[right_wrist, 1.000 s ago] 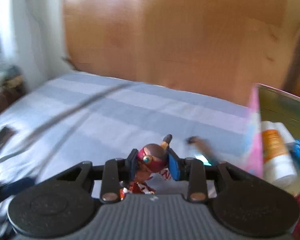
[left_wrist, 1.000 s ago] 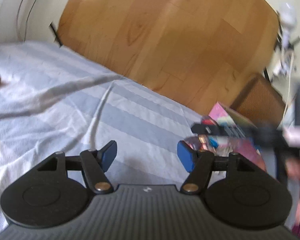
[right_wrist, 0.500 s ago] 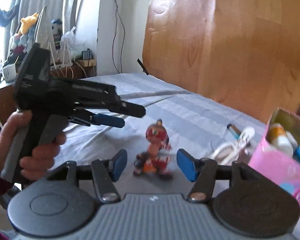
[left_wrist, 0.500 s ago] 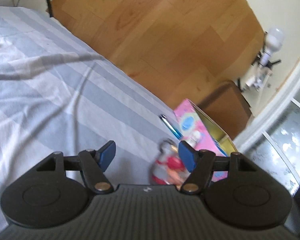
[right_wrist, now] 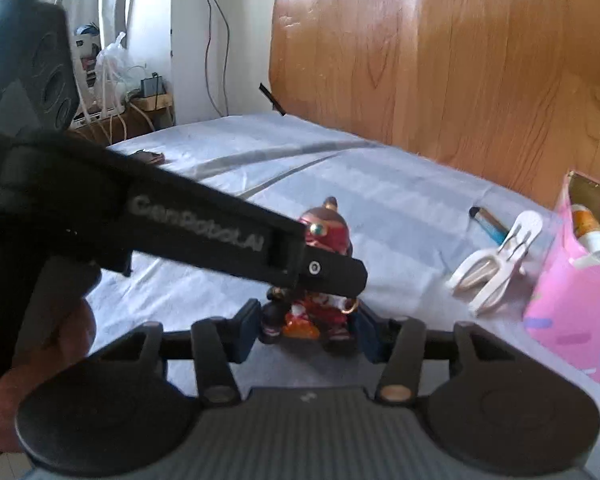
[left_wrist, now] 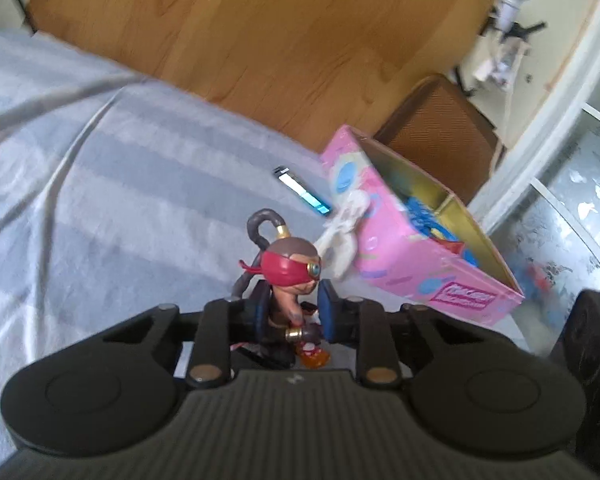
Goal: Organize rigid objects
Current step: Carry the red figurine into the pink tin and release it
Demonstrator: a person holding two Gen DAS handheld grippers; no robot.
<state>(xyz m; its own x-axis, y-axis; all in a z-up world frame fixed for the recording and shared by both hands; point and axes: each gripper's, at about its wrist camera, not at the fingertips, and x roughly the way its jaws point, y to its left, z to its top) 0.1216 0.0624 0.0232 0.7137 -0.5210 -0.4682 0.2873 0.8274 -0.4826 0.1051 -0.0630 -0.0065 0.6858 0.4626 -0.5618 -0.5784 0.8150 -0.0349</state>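
Observation:
A small toy figurine (left_wrist: 290, 276) with a red mask stands upright on the striped bed sheet (left_wrist: 100, 200). My left gripper (left_wrist: 293, 312) has its blue pads against the figurine's body, and its jaws are closing on it. In the right wrist view the figurine (right_wrist: 328, 232) is partly covered by the left gripper's finger (right_wrist: 332, 274), which reaches in from the left. My right gripper (right_wrist: 306, 330) has its pads on either side of the figurine's base with small gaps; its jaws are closing.
An open pink box (left_wrist: 400, 248) holding several items, among them a white bottle (right_wrist: 588, 228), stands to the right. A white clip (right_wrist: 496, 272) and a pen (right_wrist: 488, 220) lie beside it. A wooden headboard (right_wrist: 460, 60) borders the bed. A hand (right_wrist: 48, 360) holds the left gripper.
The right gripper let go of the figurine on the bed and drew back a little. The left gripper swung over to the figurine and closed around it.

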